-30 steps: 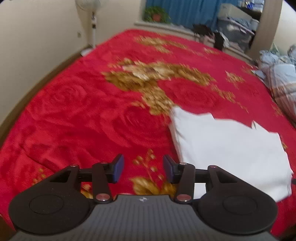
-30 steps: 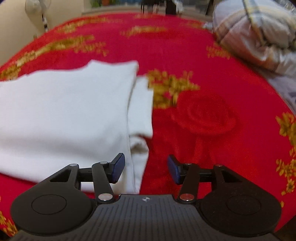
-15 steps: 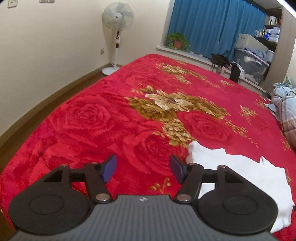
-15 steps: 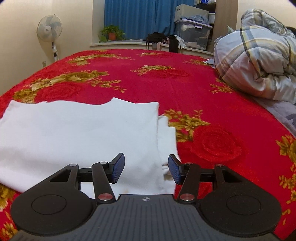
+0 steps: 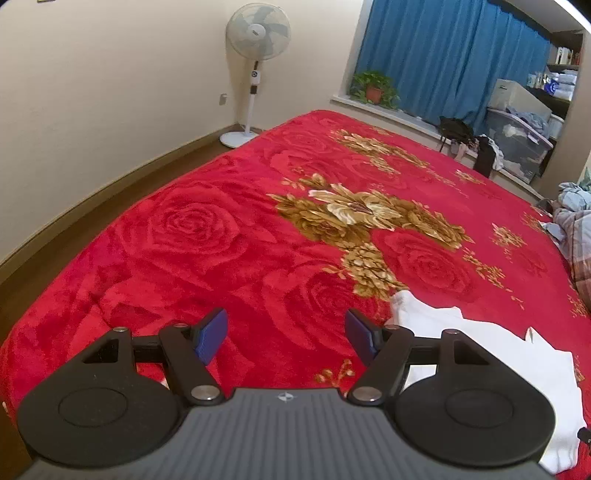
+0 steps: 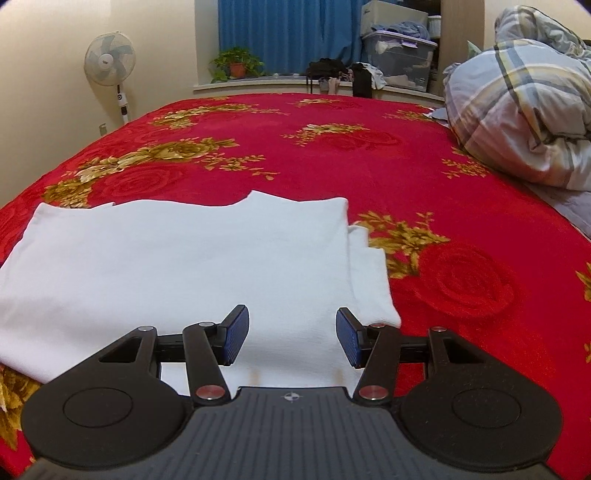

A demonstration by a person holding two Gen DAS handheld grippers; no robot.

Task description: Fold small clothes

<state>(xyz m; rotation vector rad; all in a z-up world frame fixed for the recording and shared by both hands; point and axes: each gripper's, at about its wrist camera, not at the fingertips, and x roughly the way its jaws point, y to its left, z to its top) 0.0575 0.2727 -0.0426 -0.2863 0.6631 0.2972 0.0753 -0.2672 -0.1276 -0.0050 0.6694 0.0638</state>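
On the red bed (image 6: 406, 155), only the right view shows the whole folded white garment (image 6: 184, 266), just beyond the spread right hand-held gripper (image 6: 291, 334); the left hand-held gripper (image 5: 286, 336), also spread, has it at its right.

Both grippers are pulling up and back from the bed. The left gripper (image 5: 286, 336) is tilting upward, so the white garment (image 5: 491, 373) is sliding toward its lower right corner while the fan (image 5: 257, 31) and curtain (image 5: 443, 55) are coming into sight, and its jaws are spreading wider. The right gripper (image 6: 291, 336) is shifting left, now hanging over the garment's right part instead of its edge.
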